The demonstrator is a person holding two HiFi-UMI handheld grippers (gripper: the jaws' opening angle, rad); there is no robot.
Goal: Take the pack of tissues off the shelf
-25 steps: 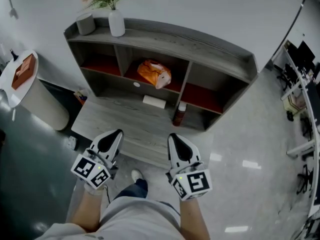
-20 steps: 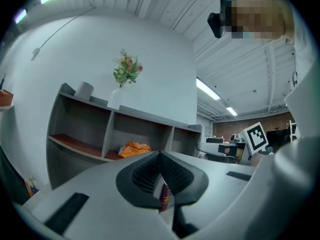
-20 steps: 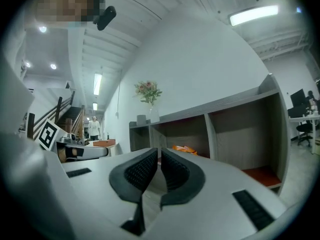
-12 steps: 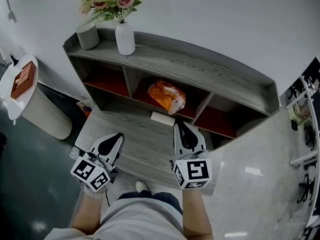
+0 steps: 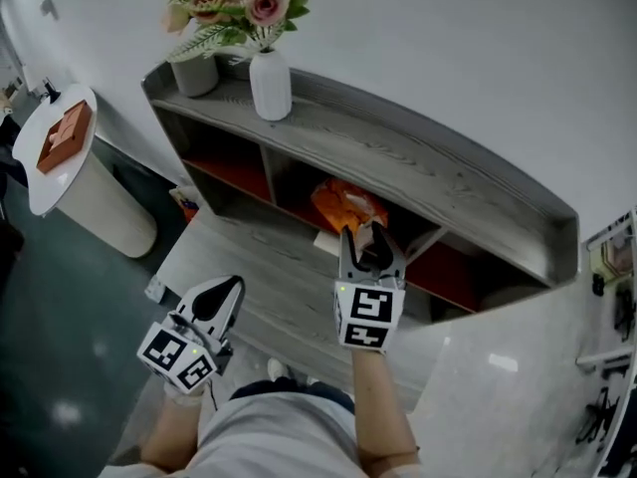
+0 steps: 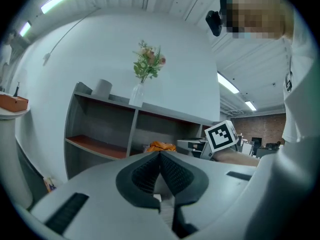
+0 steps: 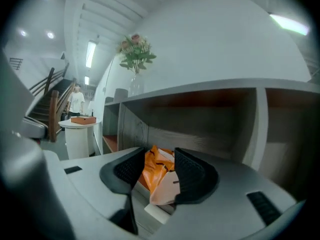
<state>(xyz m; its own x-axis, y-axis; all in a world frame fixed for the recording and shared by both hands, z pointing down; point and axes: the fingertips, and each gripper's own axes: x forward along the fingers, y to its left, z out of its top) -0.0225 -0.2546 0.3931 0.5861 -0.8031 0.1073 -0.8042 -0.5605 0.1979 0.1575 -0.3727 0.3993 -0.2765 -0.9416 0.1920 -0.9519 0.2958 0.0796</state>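
Observation:
The orange pack of tissues (image 5: 348, 205) lies in the middle compartment of the grey shelf (image 5: 418, 162). My right gripper (image 5: 370, 235) reaches to the mouth of that compartment, and its jaws are opening. In the right gripper view the pack (image 7: 159, 176) shows through the gap of the right gripper (image 7: 154, 159), a little ahead, with neither pad pressing on it. My left gripper (image 5: 231, 285) hangs low at the left over the lower ledge, shut with nothing in it. The left gripper view shows the left gripper (image 6: 160, 156) shut and the pack (image 6: 160, 146) far off.
A small white box (image 5: 326, 244) lies on the ledge just below the pack. A white vase with flowers (image 5: 271, 83) and a grey cup (image 5: 196, 73) stand on the shelf top. A round white table (image 5: 40, 177) with a brown box (image 5: 65, 135) stands at the left.
My right gripper has moved forward from the ledge's front up to the middle compartment, and its jaws have parted. The left gripper has stayed low. The head has come closer to the shelf.

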